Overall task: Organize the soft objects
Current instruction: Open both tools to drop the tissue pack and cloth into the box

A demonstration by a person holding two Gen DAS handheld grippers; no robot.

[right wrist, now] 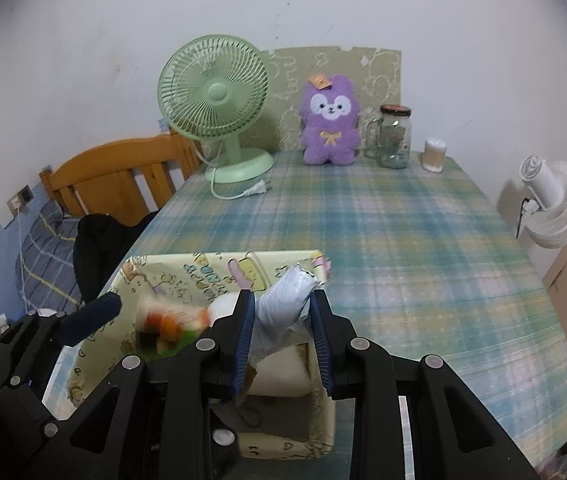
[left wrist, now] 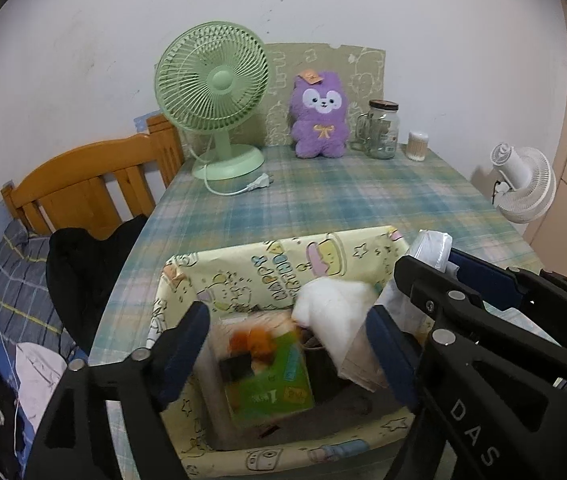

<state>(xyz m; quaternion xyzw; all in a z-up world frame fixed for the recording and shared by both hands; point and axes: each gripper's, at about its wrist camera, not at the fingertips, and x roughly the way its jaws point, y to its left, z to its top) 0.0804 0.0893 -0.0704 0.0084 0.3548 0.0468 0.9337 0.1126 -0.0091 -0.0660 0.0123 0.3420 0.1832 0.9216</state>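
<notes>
A yellow cartoon-print fabric box [left wrist: 243, 268] [right wrist: 219, 268] stands at the table's near edge. My left gripper [left wrist: 287, 340] is open over it, and a blurred green and orange packet [left wrist: 267, 376] [right wrist: 167, 330] is between its fingers, in the air or in the box, I cannot tell which. A white soft item [left wrist: 335, 312] lies in the box. My right gripper [right wrist: 283, 320] is shut on a pale blue-white soft roll [right wrist: 283, 304] at the box's right side; it also shows in the left wrist view [left wrist: 435, 248]. A purple plush [left wrist: 319, 116] [right wrist: 329, 124] sits at the table's back.
On the plaid tablecloth [right wrist: 403, 240] at the back stand a green desk fan [left wrist: 215, 96] with its loose plug [left wrist: 259, 182], a glass jar [left wrist: 381, 130] and a cotton-swab tub [left wrist: 417, 146]. A wooden bed head [left wrist: 95, 176] and dark clothes [left wrist: 87, 272] lie left; a white fan [right wrist: 551, 204] hangs right.
</notes>
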